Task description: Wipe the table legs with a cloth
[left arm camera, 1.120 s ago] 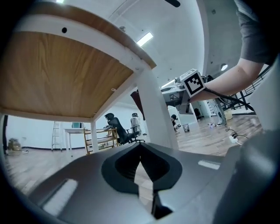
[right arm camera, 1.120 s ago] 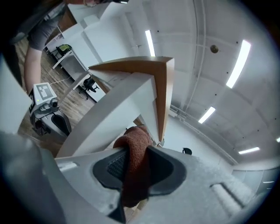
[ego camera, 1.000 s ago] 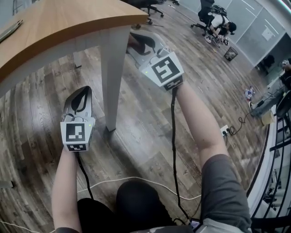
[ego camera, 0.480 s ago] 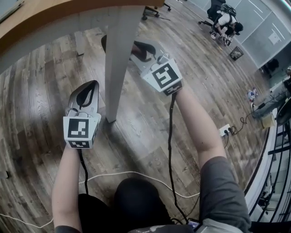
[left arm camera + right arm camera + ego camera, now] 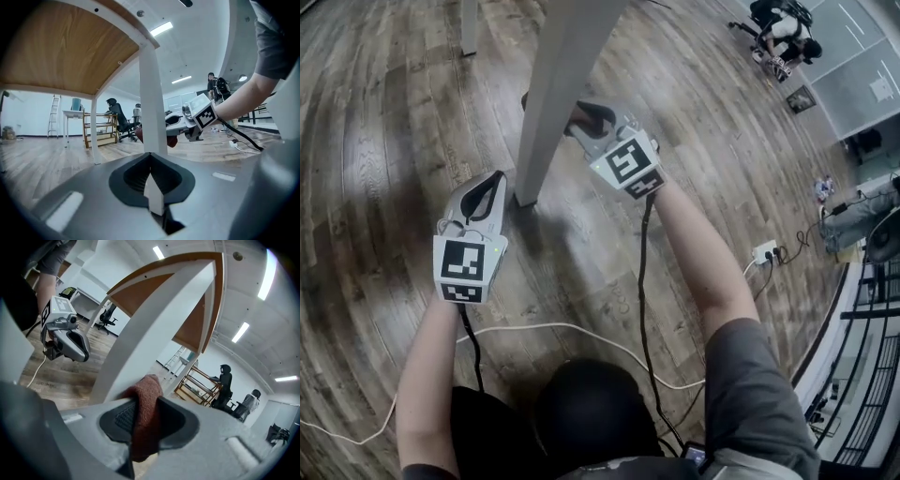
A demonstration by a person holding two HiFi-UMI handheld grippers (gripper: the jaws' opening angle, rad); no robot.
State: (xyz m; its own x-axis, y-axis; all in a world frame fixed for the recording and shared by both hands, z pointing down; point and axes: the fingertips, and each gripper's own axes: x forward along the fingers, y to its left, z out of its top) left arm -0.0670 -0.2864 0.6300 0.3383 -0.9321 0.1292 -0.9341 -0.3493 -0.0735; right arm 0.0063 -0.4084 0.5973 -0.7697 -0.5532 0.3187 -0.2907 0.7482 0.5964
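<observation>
A white table leg [image 5: 551, 103] runs down to its foot on the wood floor. My right gripper [image 5: 579, 114] is shut on a reddish-brown cloth [image 5: 144, 411] and holds it against the right side of the leg [image 5: 140, 341], at mid height. From the left gripper view the cloth [image 5: 172, 140] shows just behind the leg [image 5: 152, 108]. My left gripper [image 5: 494, 180] is shut with nothing in it, low on the left, close to the leg's foot and not touching it.
A second table leg [image 5: 469, 23] stands at the far left. A white cable [image 5: 534, 328] lies on the floor by my knees, and a power strip [image 5: 766, 250] at the right. Office chairs with a person [image 5: 783, 33] are far off.
The right gripper has slid down the leg with the cloth. My head has tipped lower, so the tabletop has left the view. The left gripper has stayed by the foot.
</observation>
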